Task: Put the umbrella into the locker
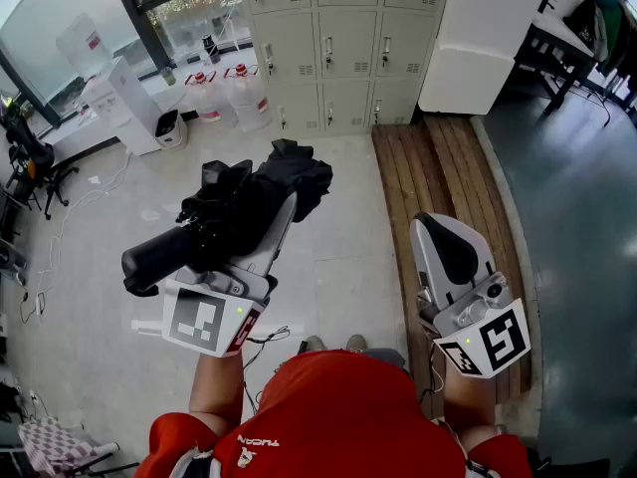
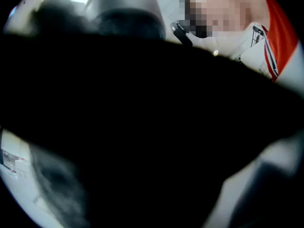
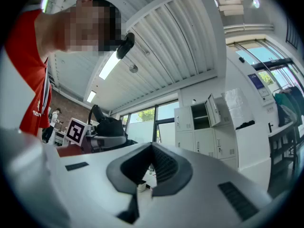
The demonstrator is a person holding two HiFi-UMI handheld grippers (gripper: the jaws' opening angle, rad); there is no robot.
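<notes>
— so, where's the umbrella (image 1: 239, 207) right now?
— up in the left gripper (image 1: 261, 235), over the floor (image 1: 338, 267) and well apart from the lockers (image 1: 328, 43) ahead. its fingers (image 1: 279, 225) stand fairly wide but are clamped on the bunched black canopy; the left gripper view is nearly all black cloth.
— and the other one?
— the right gripper (image 1: 436, 232) has nothing. its fingers are pressed fully together, off to the right of the umbrella.
— how do you reckon the thing handles?
— light, i'd say. it's a folded compact one: loose, soft fabric that looks unstrapped, around a stiff core, with a smooth rounded handle (image 1: 154, 259) poking out to the left. cloth can slide and squash under the pads, so the grip probably wants to bite through to the shaft, near where handle meets canopy. that should stop it drooping or twisting on the way in.
— any place ready for it?
— the right gripper view shows one open compartment (image 3: 199, 117) in the upper row seen there, door swung aside.
— anything readable?
— little. white lettering on the red shirt (image 1: 328, 416) looks like "tucan", though i wouldn't swear to it. the cubes (image 1: 204, 319) carry black square markers, no words. i see no brand on the umbrella.
</notes>
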